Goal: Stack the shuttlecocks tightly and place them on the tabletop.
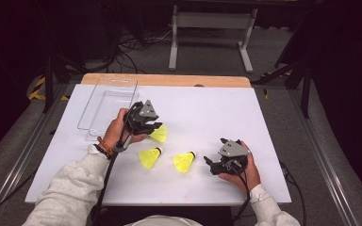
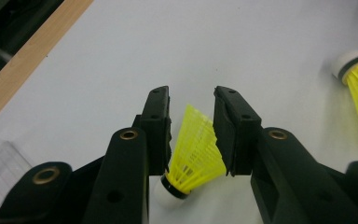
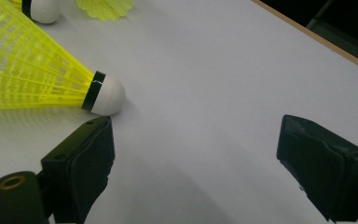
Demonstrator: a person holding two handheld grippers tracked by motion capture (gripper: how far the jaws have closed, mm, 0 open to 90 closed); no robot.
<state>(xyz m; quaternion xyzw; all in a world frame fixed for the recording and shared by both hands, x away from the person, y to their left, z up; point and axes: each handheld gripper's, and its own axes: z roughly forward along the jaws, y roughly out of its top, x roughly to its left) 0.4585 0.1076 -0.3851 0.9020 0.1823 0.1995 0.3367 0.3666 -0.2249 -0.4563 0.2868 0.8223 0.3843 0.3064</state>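
You are seated at the near edge of a white worktop (image 1: 217,108), with a handheld gripper in each hand. Your left gripper (image 1: 156,126) sits left of centre, and its fingers (image 2: 158,126) are clamped on the yellow skirt of a shuttlecock (image 2: 193,156). In the left gripper view that held shuttlecock stands between the two black pads, its white cork tip pointing back toward your hand and its open skirt fanning forward.

Your right gripper (image 1: 209,164) rests near the right front of the worktop. Its fingers (image 3: 81,163) stand wide apart with only bare white surface between them. Just beside the left one lies a second shuttlecock (image 1: 184,161) on its side, cork tip toward your right gripper. Whether that tip touches the finger cannot be told.

A third shuttlecock (image 1: 150,157) lies on its side between the other two, just near of your left gripper.

A clear plastic tray (image 1: 108,106) sits at the far left of the worktop, beyond your left hand (image 1: 118,129).
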